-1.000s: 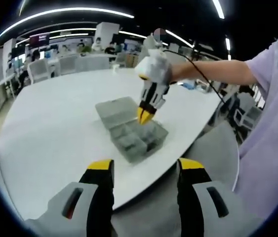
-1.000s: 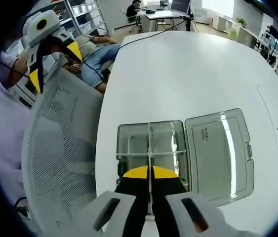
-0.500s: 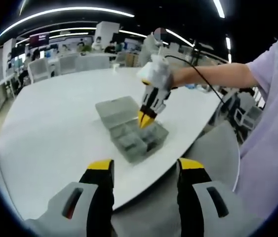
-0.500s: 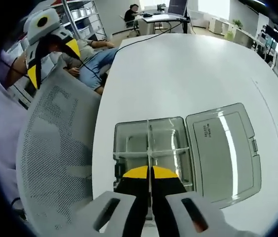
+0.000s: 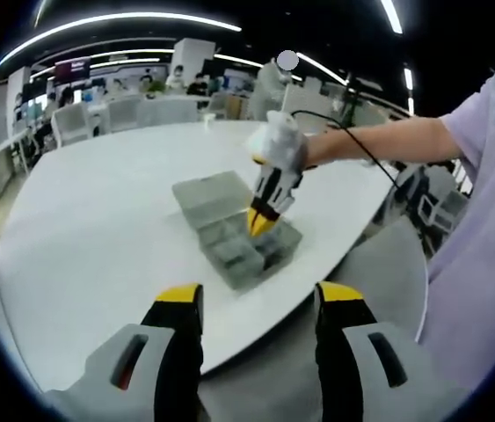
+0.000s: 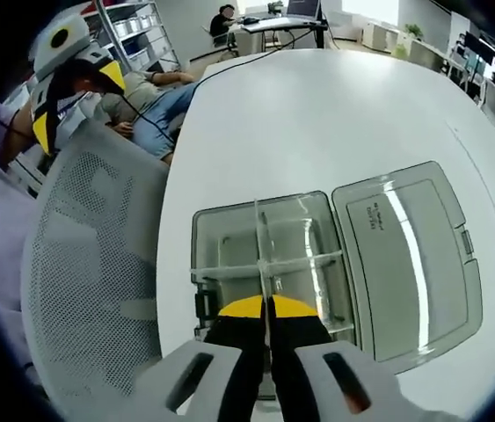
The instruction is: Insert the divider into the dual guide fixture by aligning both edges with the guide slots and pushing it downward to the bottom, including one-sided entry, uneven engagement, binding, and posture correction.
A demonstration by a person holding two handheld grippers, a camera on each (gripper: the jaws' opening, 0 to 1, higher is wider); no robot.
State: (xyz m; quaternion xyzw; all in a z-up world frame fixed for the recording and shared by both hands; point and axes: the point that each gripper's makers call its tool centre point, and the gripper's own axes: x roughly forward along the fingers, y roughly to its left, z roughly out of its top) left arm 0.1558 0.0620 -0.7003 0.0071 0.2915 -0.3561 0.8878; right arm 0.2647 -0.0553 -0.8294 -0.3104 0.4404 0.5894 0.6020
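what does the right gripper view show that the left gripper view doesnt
Right gripper view alone: the thin clear divider pinched edge-on between the shut right gripper tips, standing over the box's compartments; a mesh chair back; the left gripper held off the table.

Left gripper view alone: the person's forearm reaching in, and the left gripper's own open jaws.

Both: the grey compartment box, its lid folded open flat, and the white table.

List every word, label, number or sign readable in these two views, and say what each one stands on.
Nothing can be read with confidence.
Open lid of the clear compartment box: a small moulded or printed mark near its top left corner, too small to read.
Purple sign on the far wall in the left gripper view: some pale lettering, too blurred to read.
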